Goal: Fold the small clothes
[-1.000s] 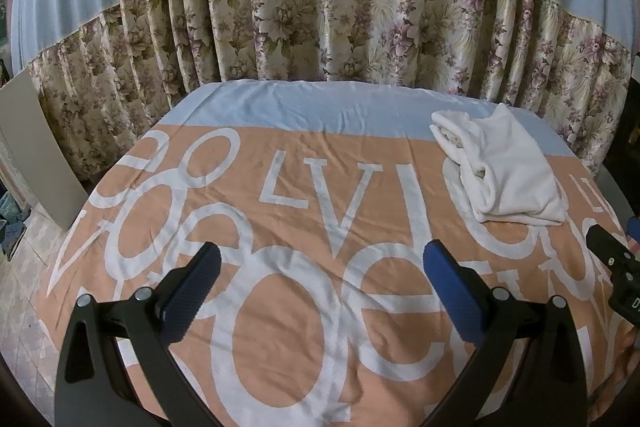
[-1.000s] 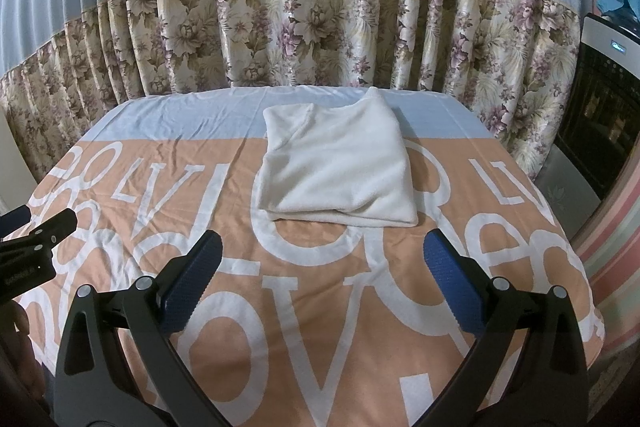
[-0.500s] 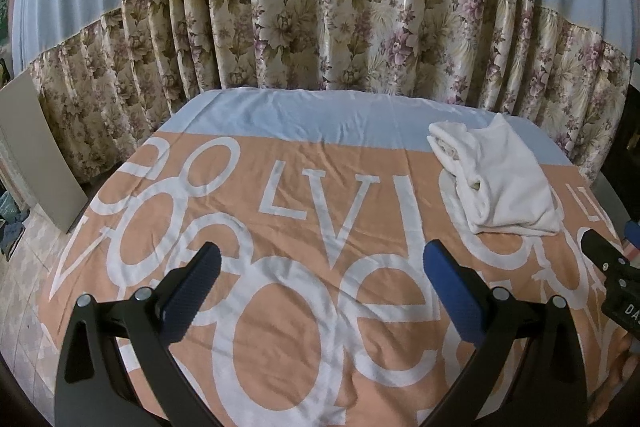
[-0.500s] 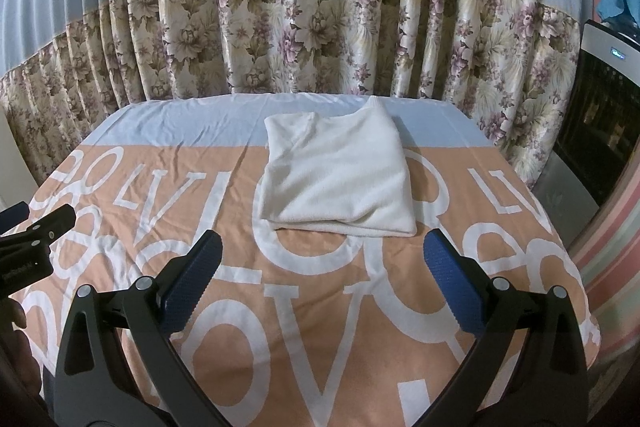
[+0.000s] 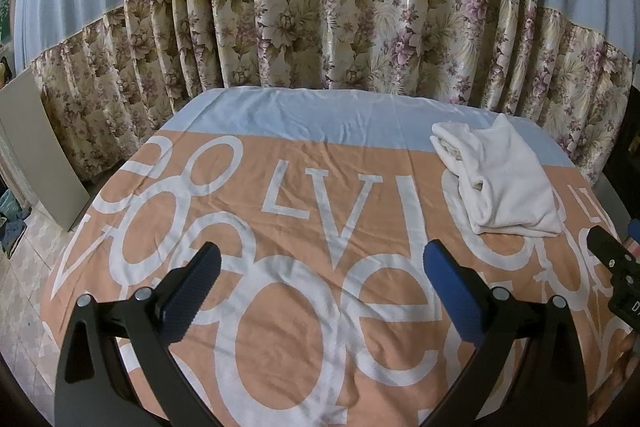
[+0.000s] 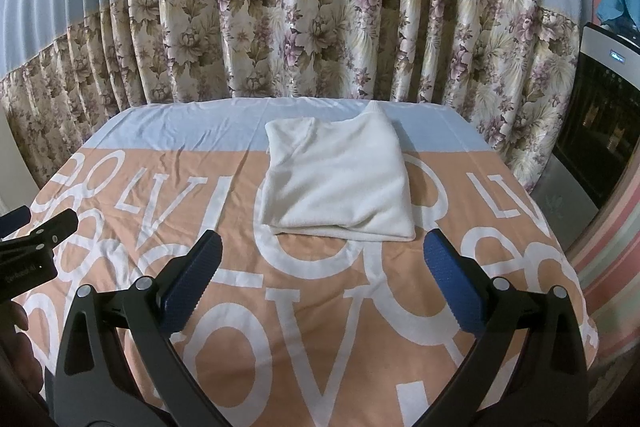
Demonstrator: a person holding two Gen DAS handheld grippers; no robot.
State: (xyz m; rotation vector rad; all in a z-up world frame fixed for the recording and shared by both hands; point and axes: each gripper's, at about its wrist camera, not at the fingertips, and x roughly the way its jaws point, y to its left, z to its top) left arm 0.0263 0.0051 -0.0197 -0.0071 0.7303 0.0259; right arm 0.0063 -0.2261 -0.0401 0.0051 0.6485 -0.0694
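A folded white garment [image 6: 340,183] lies flat on the orange and white lettered cloth [image 6: 312,327] that covers the table. In the left wrist view the same white garment [image 5: 500,179] sits at the far right. My right gripper [image 6: 320,275] hangs open above the cloth, just short of the garment's near edge, with nothing between its blue pads. My left gripper [image 5: 320,275] is open over the bare middle of the cloth [image 5: 280,267], well to the left of the garment. Each gripper's tip shows at the edge of the other's view.
A blue and floral curtain [image 6: 304,39] hangs close behind the table. A dark appliance [image 6: 600,123] stands to the right. A pale board [image 5: 36,155] leans at the left, above tiled floor [image 5: 24,267]. The cloth drops off at the table's edges on both sides.
Both grippers have drawn back and up from the table, so the garment looks smaller and farther off. Both stay open and the garment has not moved.
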